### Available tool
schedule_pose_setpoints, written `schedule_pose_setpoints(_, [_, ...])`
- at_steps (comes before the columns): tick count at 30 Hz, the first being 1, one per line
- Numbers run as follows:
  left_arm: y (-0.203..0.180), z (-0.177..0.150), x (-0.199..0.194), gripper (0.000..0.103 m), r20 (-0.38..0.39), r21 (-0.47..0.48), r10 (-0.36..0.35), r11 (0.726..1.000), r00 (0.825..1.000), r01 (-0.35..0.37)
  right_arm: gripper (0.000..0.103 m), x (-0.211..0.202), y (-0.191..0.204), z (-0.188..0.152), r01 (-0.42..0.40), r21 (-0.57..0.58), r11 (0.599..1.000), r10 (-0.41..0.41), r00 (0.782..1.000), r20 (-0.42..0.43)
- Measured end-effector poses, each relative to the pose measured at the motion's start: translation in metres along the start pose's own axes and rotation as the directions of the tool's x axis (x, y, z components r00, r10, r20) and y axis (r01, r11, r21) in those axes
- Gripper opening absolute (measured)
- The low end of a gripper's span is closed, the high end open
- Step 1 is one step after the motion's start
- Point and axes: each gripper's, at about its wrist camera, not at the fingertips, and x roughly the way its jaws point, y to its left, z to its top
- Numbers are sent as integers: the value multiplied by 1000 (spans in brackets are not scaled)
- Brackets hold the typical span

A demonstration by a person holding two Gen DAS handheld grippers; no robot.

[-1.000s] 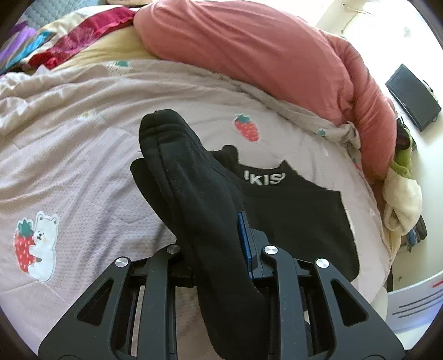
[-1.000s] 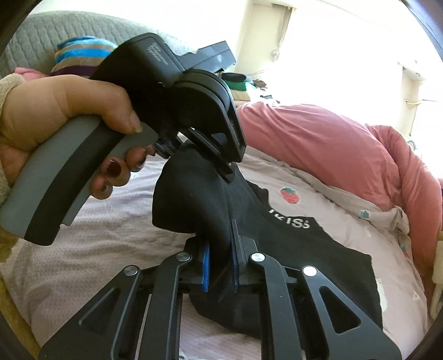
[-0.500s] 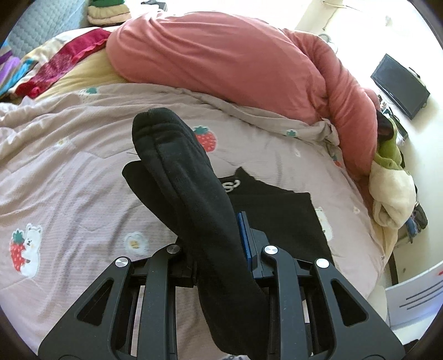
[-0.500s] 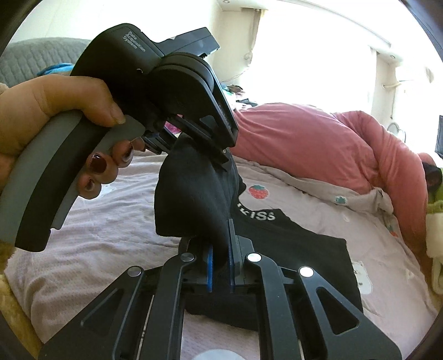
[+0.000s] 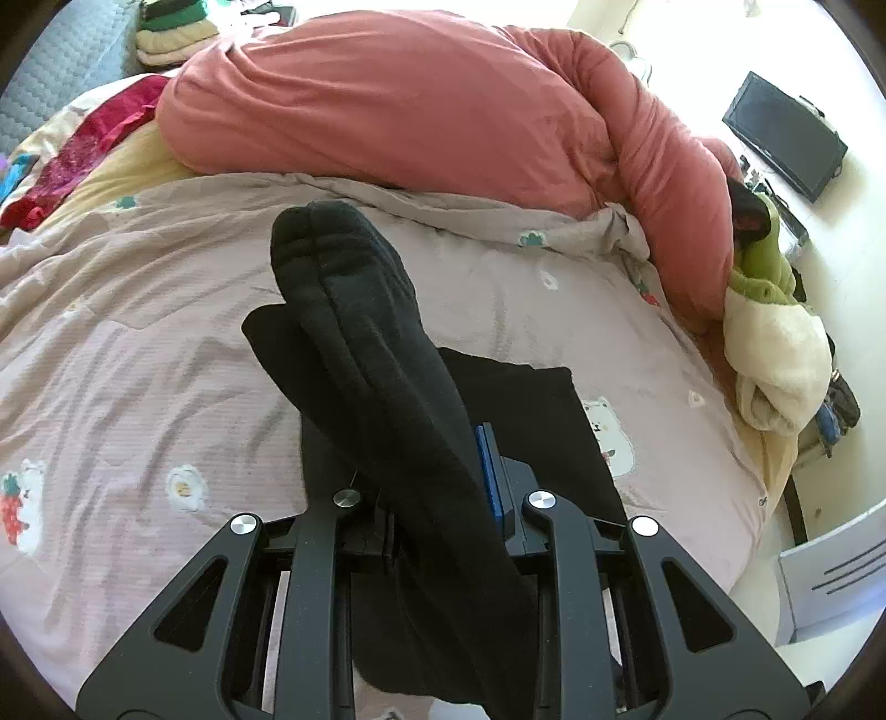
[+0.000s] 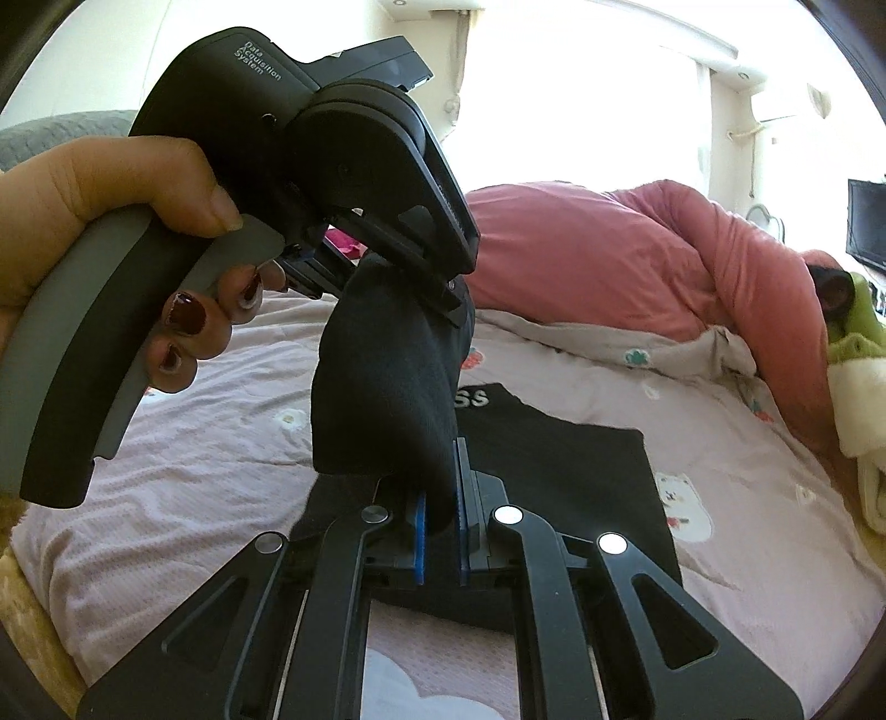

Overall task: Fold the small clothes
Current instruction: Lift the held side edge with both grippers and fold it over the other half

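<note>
A black garment with white lettering [image 6: 554, 471] lies on the pale pink bedspread [image 6: 221, 443]. Both grippers hold one raised fold of it above the flat part. My left gripper [image 5: 437, 476] is shut on the thick black fold [image 5: 354, 310], which drapes over its fingers. The left gripper also shows in the right wrist view [image 6: 437, 288], held by a hand, gripping the fold's upper end. My right gripper [image 6: 440, 520] is shut on the lower end of the same fold [image 6: 382, 399] between its blue pads.
A large pink duvet [image 5: 415, 111] is bunched along the far side of the bed. Green and cream soft things [image 5: 775, 332] lie at the right edge. Folded clothes [image 5: 166, 27] are stacked at the back left. A dark screen [image 5: 786, 133] stands by the wall.
Both grippers have lifted and carried the black fold toward me over the flat part of the garment. The white lettering is now mostly covered or out of the left view.
</note>
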Motion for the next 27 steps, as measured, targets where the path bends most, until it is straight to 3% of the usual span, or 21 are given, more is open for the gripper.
schedule_pose_setpoints(27, [-47,-4,62,16,-89,34,6,999,996,-3,7,13,-41,-34,37,74,997,-31,996,-79])
